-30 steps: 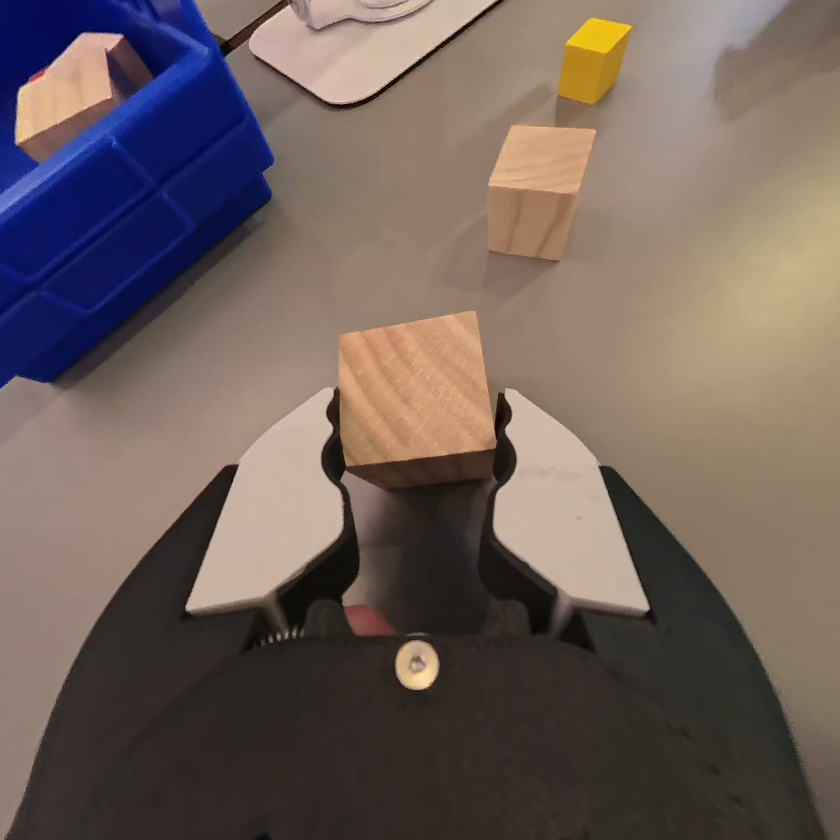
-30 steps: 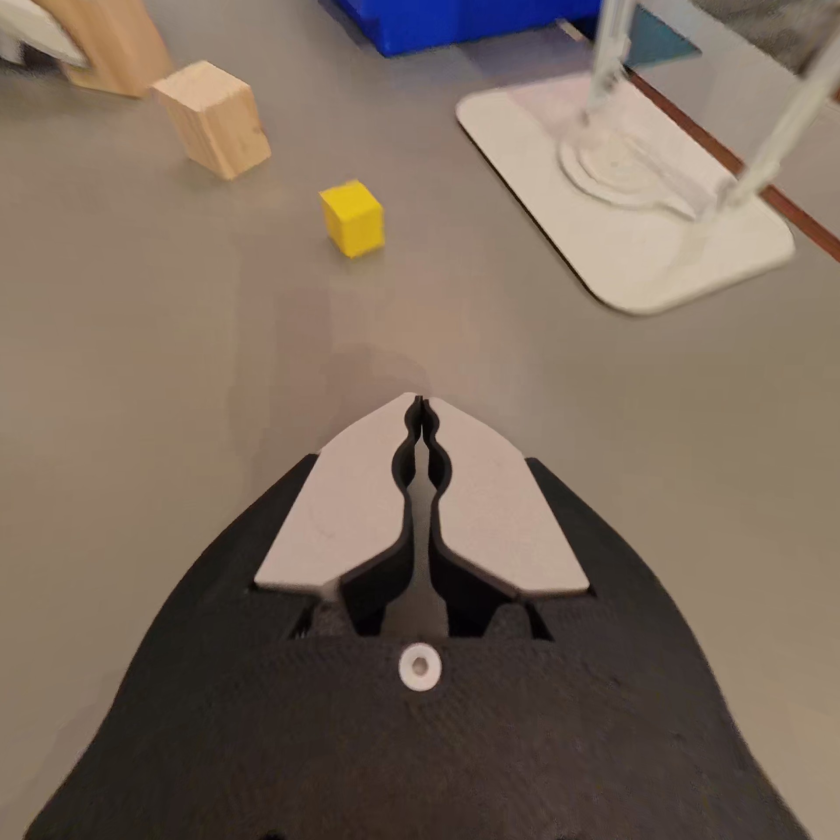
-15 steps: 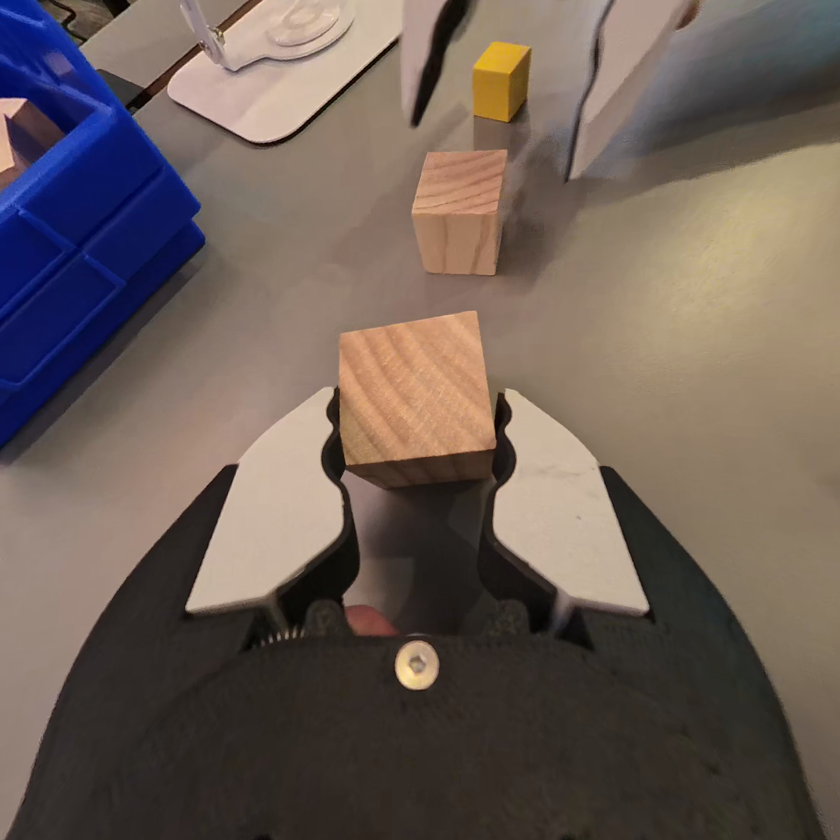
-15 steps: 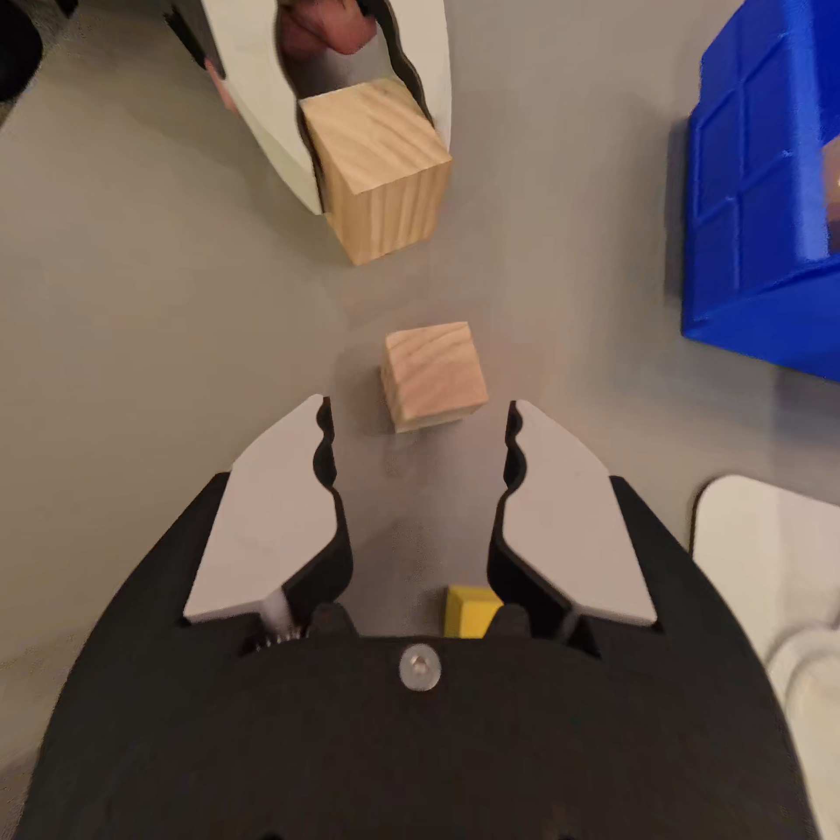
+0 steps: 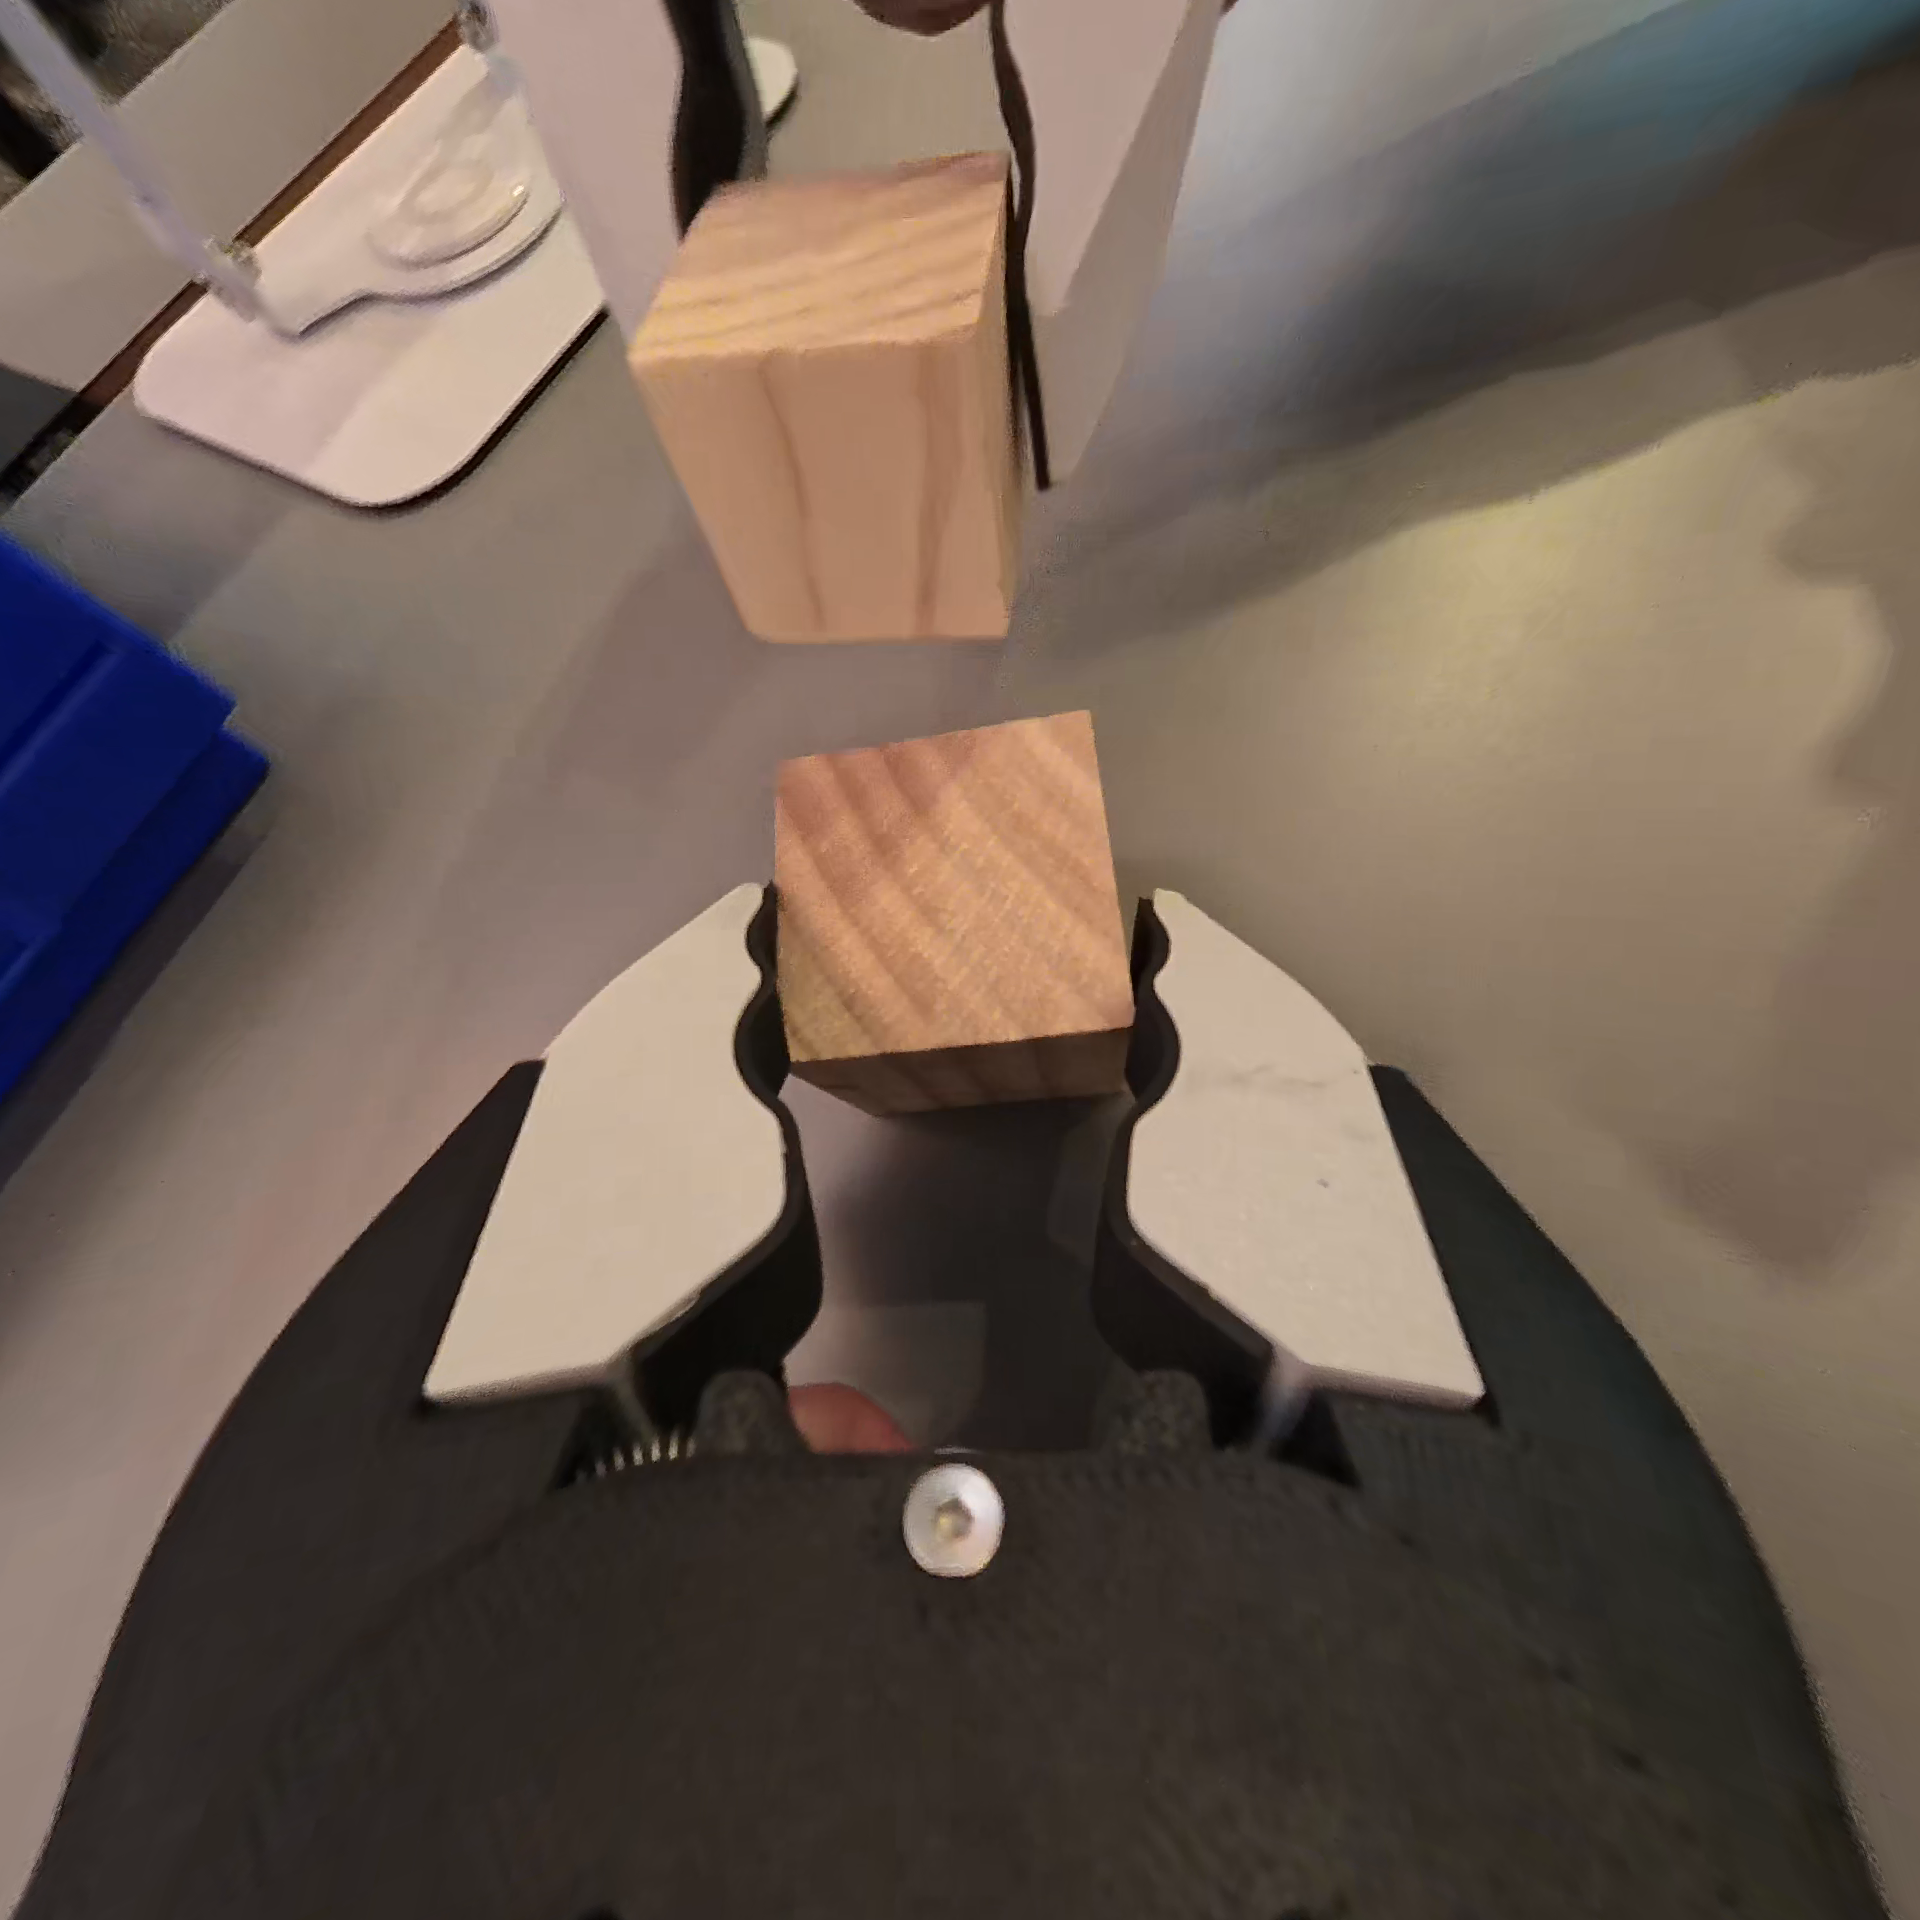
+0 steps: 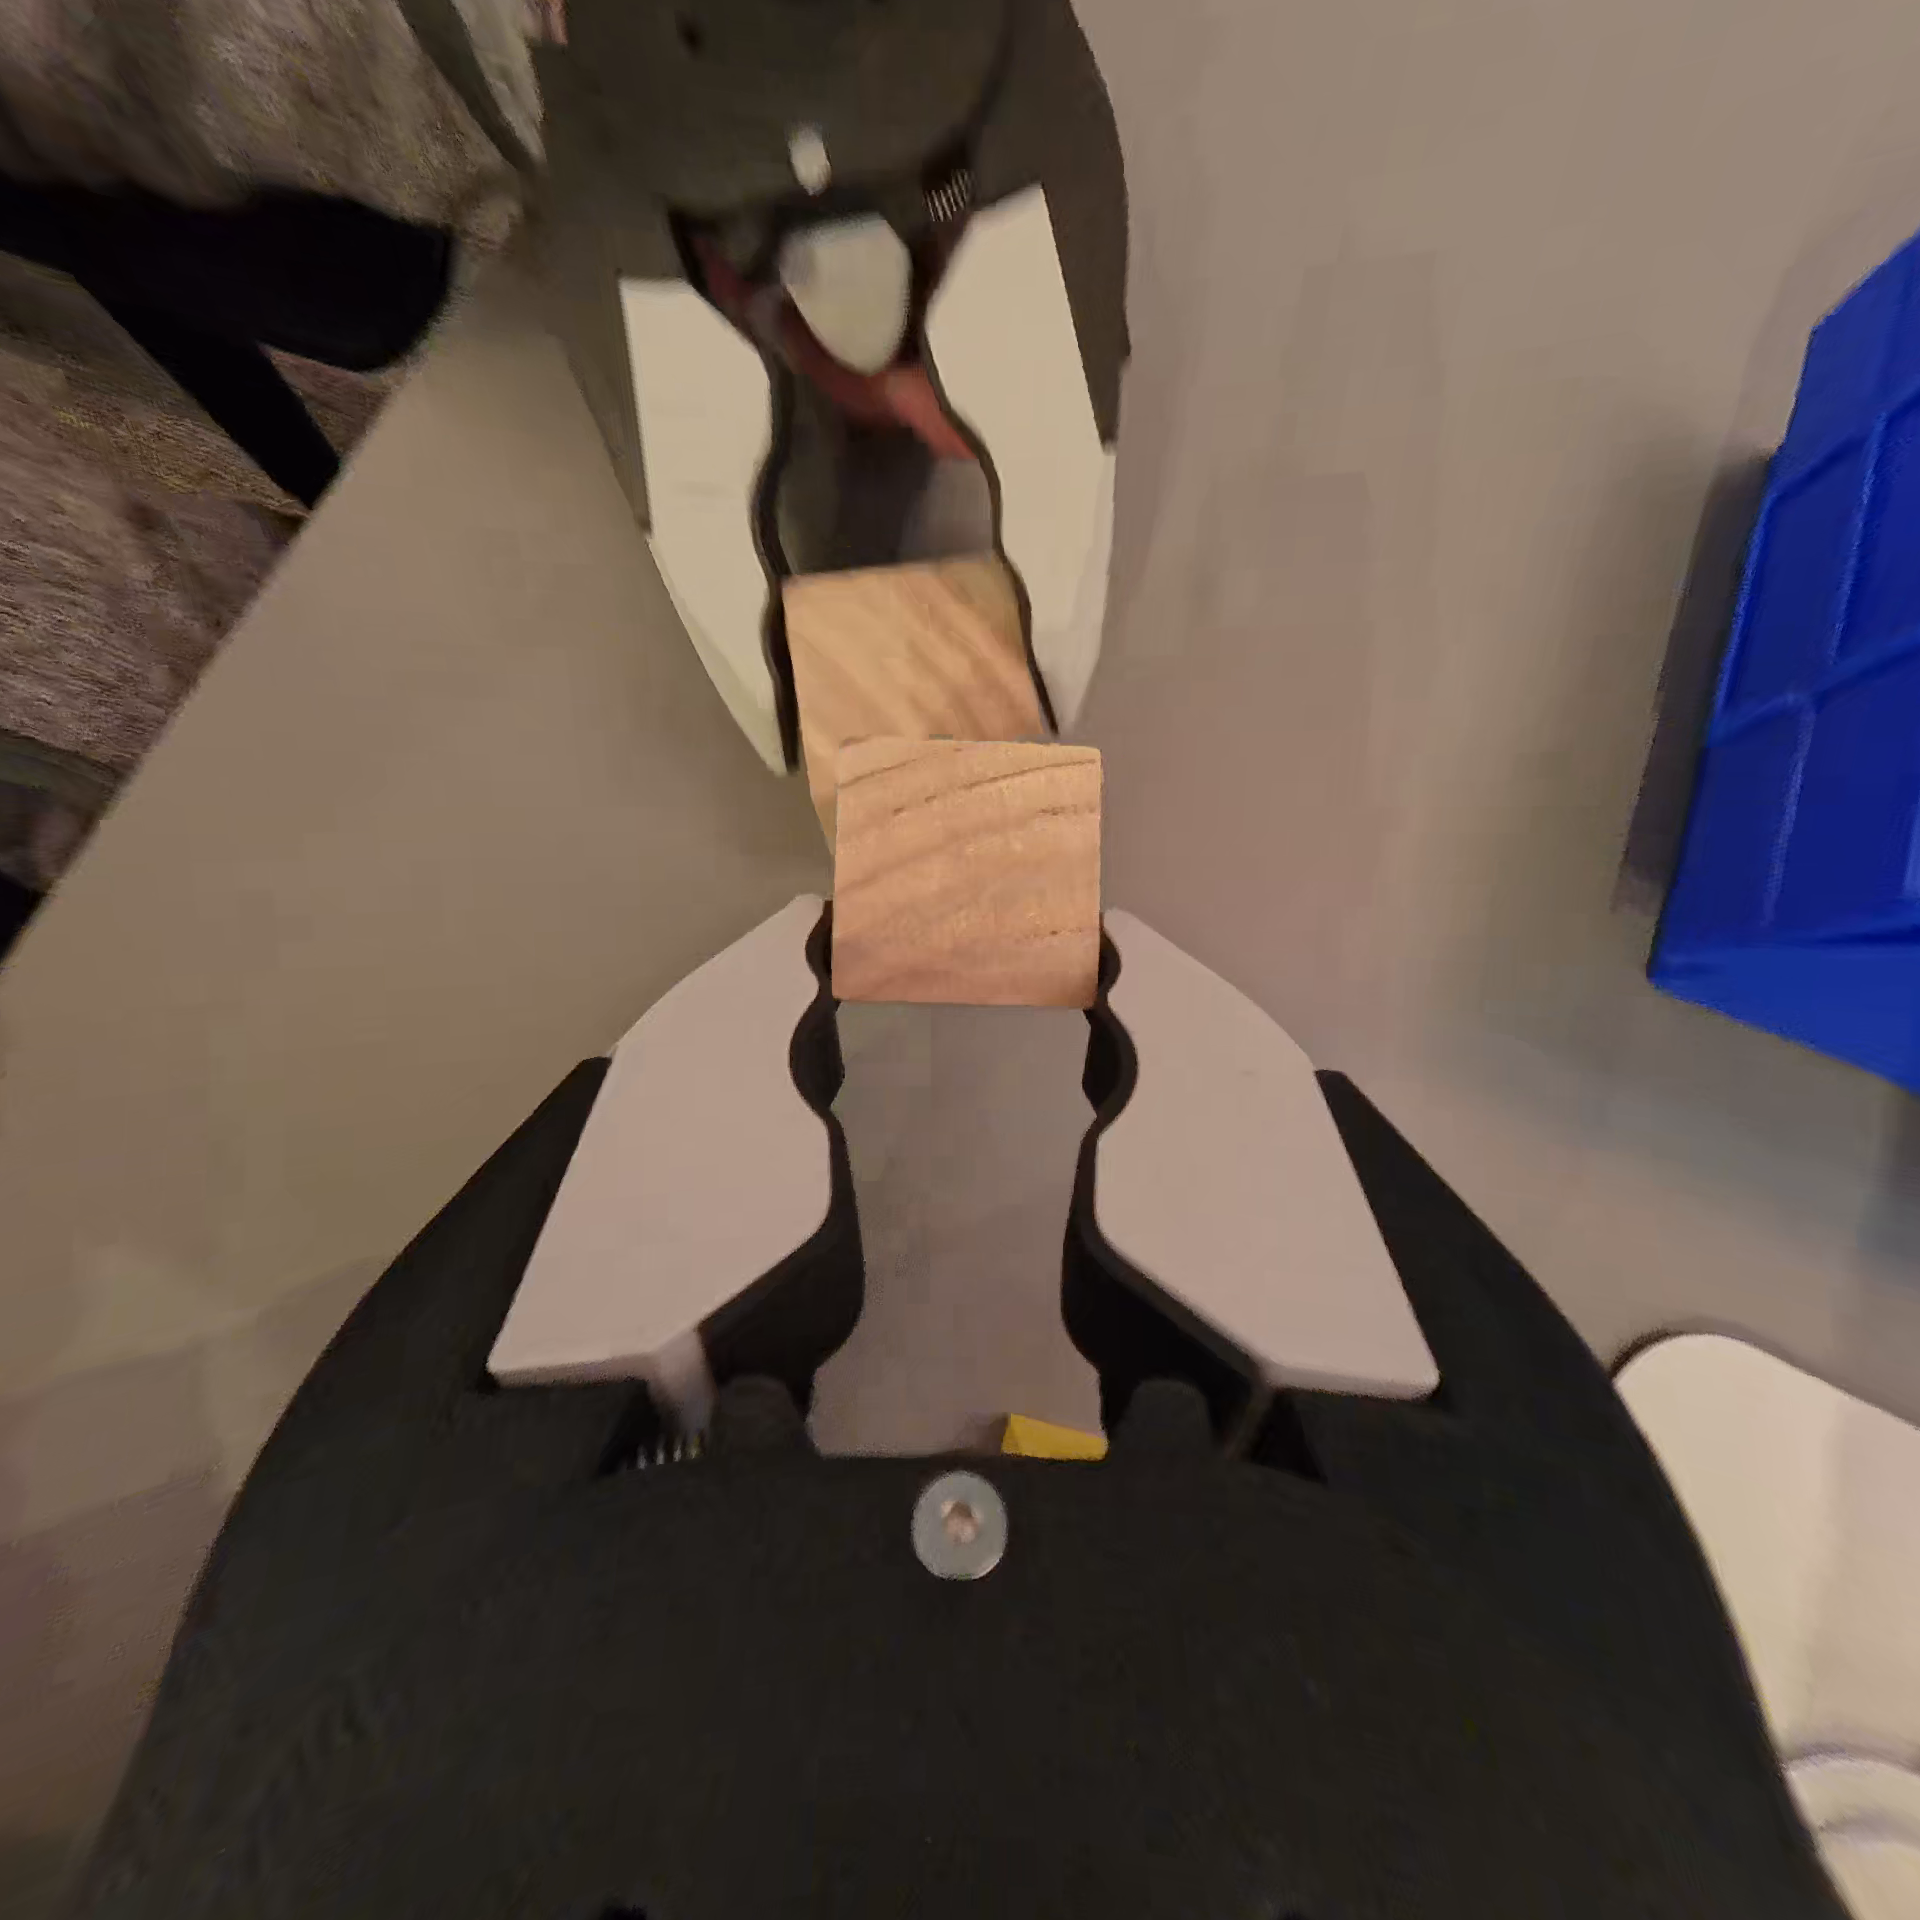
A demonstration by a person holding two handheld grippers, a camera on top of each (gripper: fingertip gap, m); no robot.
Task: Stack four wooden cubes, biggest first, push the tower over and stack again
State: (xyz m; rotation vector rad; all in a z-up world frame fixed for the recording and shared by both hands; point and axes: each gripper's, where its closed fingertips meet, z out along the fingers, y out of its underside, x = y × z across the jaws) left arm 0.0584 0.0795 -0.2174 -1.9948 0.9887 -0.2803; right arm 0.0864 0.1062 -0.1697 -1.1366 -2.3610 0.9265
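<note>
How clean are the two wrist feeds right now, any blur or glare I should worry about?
Left wrist view: the left gripper and its darker cube are sharp; the pale cube beyond is motion-smeared, with soft shadows and a warm sheen on the table. Right wrist view: blurred overall, worst at the top; the right gripper is softened, edges bowed by the wide lens.

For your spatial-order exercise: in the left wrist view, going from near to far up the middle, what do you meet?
Left tongs → darker wooden cube they grip → paler wooden cube → right tongs gripping it → white base plate.
</note>
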